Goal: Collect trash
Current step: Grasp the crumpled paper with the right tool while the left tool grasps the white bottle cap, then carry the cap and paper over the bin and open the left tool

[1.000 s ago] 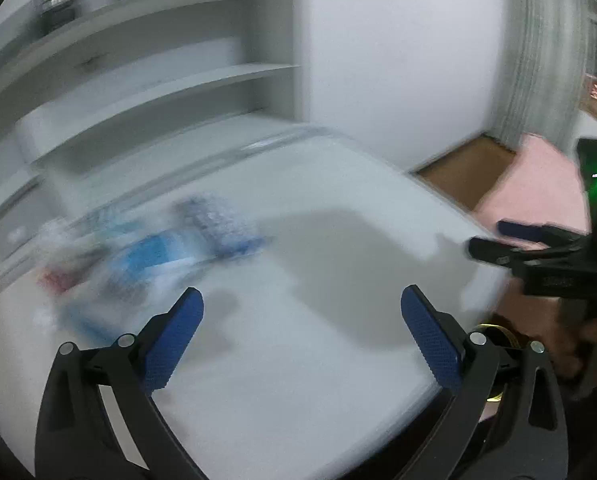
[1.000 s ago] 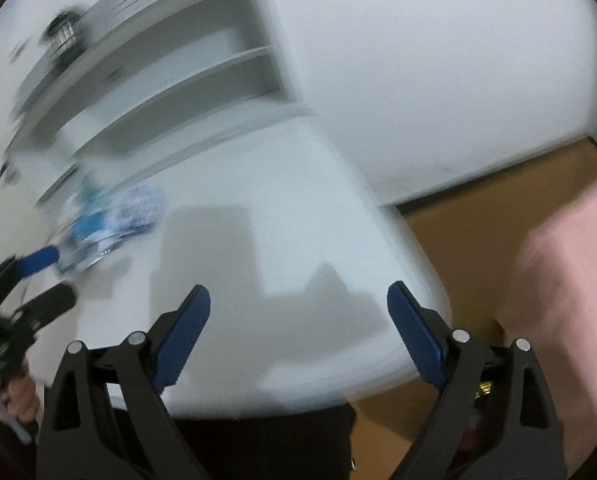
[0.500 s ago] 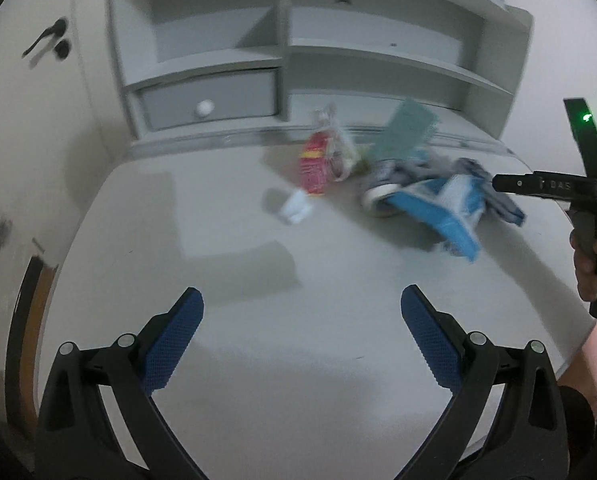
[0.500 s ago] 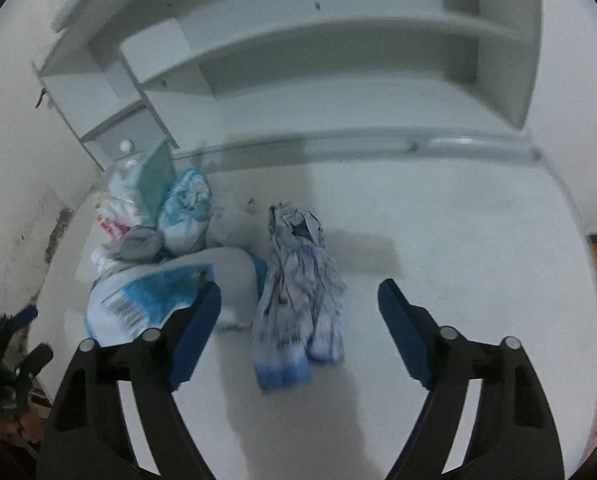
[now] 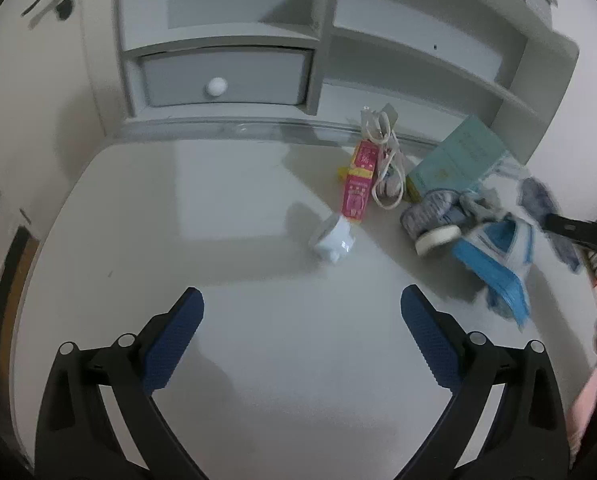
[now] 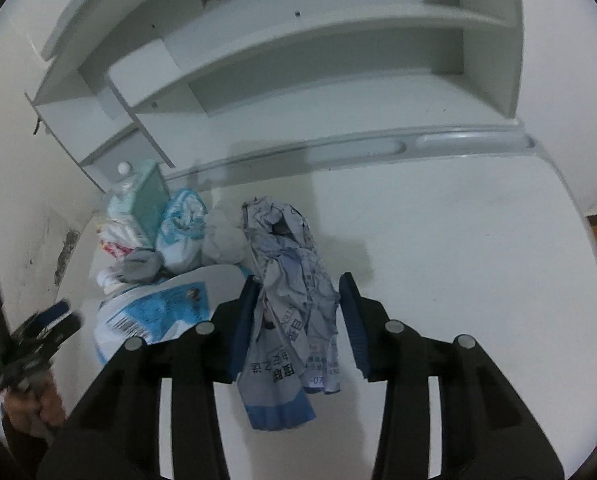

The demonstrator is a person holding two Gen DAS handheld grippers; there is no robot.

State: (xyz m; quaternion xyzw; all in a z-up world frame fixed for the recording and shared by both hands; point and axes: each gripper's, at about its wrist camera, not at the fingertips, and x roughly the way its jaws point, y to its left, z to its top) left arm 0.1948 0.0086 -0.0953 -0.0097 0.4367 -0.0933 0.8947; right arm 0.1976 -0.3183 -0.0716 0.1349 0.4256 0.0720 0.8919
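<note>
trash piled at the back of a white desk [image 5: 258, 360], near the shelf unit [image 5: 418, 52] with its small drawer [image 5: 222, 80]. right gripper [image 6: 298, 304] low over the desk, blue pads [image 6: 244, 320] straddling a crumpled newspaper [image 6: 290, 280]; left pad touching or nearly touching the paper, right pad a little off it, so jaws partly closed around it and not yet clamped. just left of the newspaper: blue-and-white plastic bag [image 6: 158, 312], grey sock [image 6: 142, 266], blue-white crumpled wrapper [image 6: 182, 224], teal box [image 6: 150, 200] tilted against the heap.

left gripper [image 5: 302, 308] hovering above bare desk, jaws spread wide, holding nothing, well apart from the pile. ahead of it: small white crumpled scrap [image 5: 334, 240], pink carton [image 5: 358, 182] lying just behind and touching it, white cable [image 5: 386, 160] beside the carton, teal box [image 5: 458, 156], grey-blue shoe [image 5: 434, 216], blue plastic bag [image 5: 494, 256].
</note>
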